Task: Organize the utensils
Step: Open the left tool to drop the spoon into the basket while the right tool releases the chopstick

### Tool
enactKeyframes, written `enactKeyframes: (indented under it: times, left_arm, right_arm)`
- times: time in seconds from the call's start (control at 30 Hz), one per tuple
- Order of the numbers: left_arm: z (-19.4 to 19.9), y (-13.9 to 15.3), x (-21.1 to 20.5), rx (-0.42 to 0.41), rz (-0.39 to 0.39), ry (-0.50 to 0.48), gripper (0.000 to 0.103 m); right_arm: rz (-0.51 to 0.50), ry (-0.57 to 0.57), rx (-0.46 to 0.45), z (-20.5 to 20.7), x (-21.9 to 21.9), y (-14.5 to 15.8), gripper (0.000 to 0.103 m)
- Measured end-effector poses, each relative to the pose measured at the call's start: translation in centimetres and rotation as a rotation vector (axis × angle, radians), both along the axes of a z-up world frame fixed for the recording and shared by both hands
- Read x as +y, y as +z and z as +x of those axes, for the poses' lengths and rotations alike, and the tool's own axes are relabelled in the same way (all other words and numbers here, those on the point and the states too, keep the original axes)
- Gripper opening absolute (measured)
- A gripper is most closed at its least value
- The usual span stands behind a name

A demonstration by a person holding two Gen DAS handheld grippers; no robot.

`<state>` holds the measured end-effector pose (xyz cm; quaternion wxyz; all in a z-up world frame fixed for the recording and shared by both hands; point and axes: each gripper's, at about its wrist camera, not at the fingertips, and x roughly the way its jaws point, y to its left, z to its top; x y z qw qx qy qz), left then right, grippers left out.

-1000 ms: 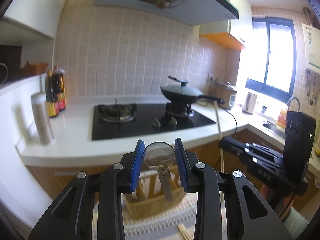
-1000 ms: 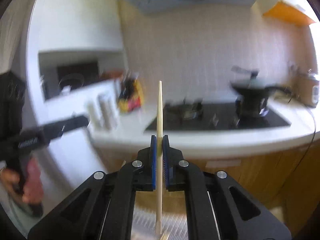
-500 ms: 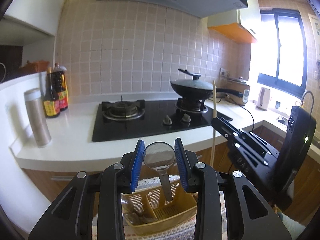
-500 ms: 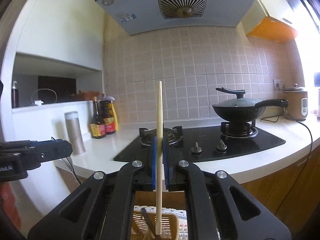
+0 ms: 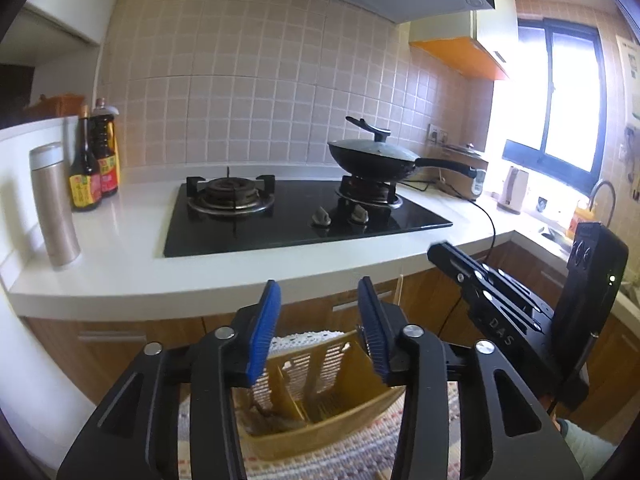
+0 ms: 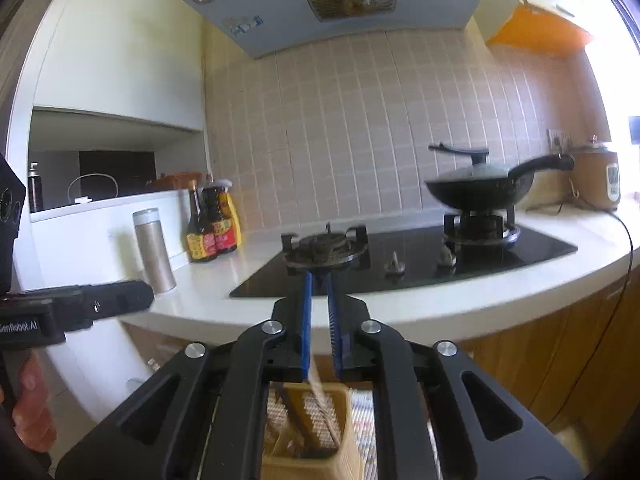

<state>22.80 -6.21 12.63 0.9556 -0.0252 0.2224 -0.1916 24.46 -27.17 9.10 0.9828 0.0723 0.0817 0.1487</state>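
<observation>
A tan slotted utensil basket [image 5: 320,396] stands on a woven mat below both grippers; it also shows in the right wrist view [image 6: 308,432]. My left gripper [image 5: 318,332] is open and empty above the basket. My right gripper [image 6: 319,320] is open, just above the basket. A wooden chopstick [image 6: 316,388] blurs downward under its jaws into the basket, free of the pads. Dark utensil handles [image 6: 296,416] stand in the basket. The right gripper [image 5: 496,300] shows at right in the left wrist view.
A white counter [image 5: 120,248] runs ahead with a black gas hob [image 5: 296,216], a lidded wok [image 5: 372,156], sauce bottles [image 5: 94,164] and a steel flask [image 5: 54,204]. Wooden cabinet fronts [image 6: 540,352] stand close behind the basket. A sink and kettle [image 5: 514,190] sit far right.
My left gripper opened and the metal spoon is gone from its jaws. My right gripper opened and the chopstick is dropping into the basket. Both grippers moved closer over the basket.
</observation>
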Motion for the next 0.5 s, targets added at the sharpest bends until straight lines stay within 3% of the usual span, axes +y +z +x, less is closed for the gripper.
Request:
enactKeyframes:
  times: [0.13,0.33,0.5]
  left_arm:
    - [-2.2,1.5,1.4,0.009,-0.022,-0.012,0.052]
    - [-7.6,3.9,3.0,0.005,-0.004,-0.029,0.067]
    - [-11.7,4.8,4.1,0.030,0.060,-0.004,0.071]
  right_arm:
    - [0.001,0.032,0.095,-2.5,-0.7,0.5,0.064]
    - [-0.053,0.033,0.198,-7.9,-0.7,2.3,0.066]
    - [-0.146,-0.020,0.414,-10.6,0.2,3.0,0.070]
